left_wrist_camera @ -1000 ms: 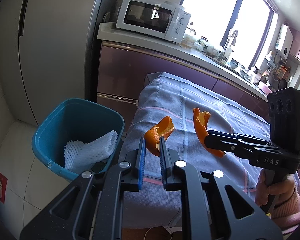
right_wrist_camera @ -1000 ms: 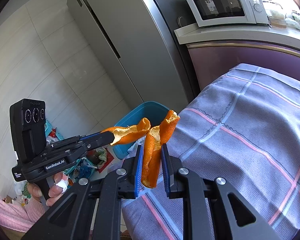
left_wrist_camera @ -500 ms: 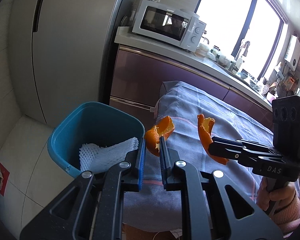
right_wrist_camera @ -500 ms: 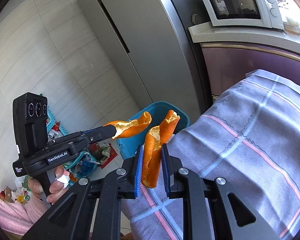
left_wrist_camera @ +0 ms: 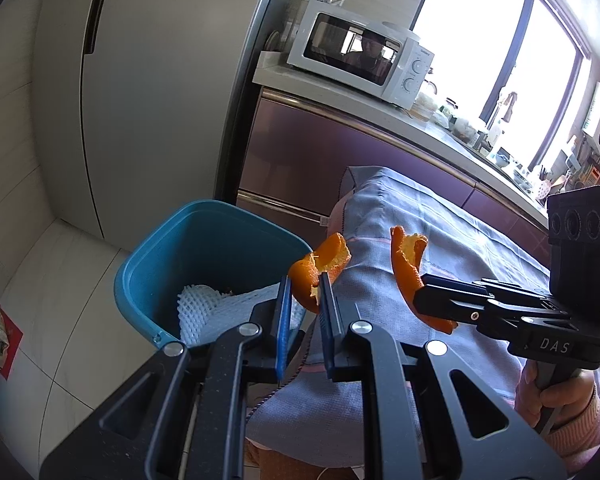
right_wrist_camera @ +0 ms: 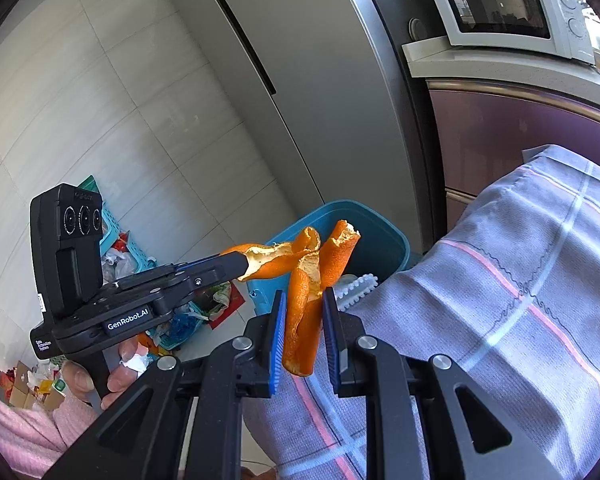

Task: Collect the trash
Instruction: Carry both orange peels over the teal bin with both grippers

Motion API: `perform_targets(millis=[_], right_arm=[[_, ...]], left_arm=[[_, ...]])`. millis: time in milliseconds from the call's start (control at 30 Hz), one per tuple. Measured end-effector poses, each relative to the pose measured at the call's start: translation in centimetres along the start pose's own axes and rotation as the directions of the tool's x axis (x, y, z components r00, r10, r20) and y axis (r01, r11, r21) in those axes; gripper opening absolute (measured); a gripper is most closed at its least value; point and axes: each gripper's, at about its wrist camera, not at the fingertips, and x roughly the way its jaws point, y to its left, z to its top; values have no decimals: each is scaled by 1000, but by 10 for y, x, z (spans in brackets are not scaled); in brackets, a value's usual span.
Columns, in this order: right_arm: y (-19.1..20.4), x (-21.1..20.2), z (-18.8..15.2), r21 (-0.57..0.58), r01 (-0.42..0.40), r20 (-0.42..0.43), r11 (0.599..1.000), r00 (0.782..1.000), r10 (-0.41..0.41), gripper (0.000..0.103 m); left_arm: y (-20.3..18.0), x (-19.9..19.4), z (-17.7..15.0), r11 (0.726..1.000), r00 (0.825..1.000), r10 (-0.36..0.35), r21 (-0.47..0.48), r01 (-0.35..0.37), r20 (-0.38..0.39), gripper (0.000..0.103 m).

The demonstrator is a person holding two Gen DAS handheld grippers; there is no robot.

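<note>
My left gripper [left_wrist_camera: 305, 292] is shut on a curled orange peel [left_wrist_camera: 320, 268], held over the near right rim of a teal bin [left_wrist_camera: 172, 248] on the floor. My right gripper [right_wrist_camera: 303, 300] is shut on a longer orange peel [right_wrist_camera: 312, 292], above the table edge beside the bin [right_wrist_camera: 384, 240]. In the left wrist view the right gripper [left_wrist_camera: 420, 300] holds its peel [left_wrist_camera: 406, 268] over the cloth. In the right wrist view the left gripper [right_wrist_camera: 240, 266] and its peel [right_wrist_camera: 276, 258] hang before the bin. White foam netting [left_wrist_camera: 220, 312] lies in the bin.
A blue-grey checked cloth [left_wrist_camera: 440, 232] covers the table right of the bin. Behind stand a grey fridge [left_wrist_camera: 140, 92], purple cabinets [left_wrist_camera: 320, 152] and a white microwave [left_wrist_camera: 360, 60]. Litter and a teal basket [right_wrist_camera: 120, 248] lie on the tiled floor at left.
Both grippers have carried their peels left, off the table toward the bin. The bin now sits closer and more centred under the left gripper.
</note>
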Motion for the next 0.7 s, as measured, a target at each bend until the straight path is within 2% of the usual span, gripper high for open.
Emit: perform_targets(millis=[700], right_arm=[[0,48,19,18,-29,-61,999,998,30,17]], left_arm=[[28,19,0,996,998,56,-66,-57,-18,14]])
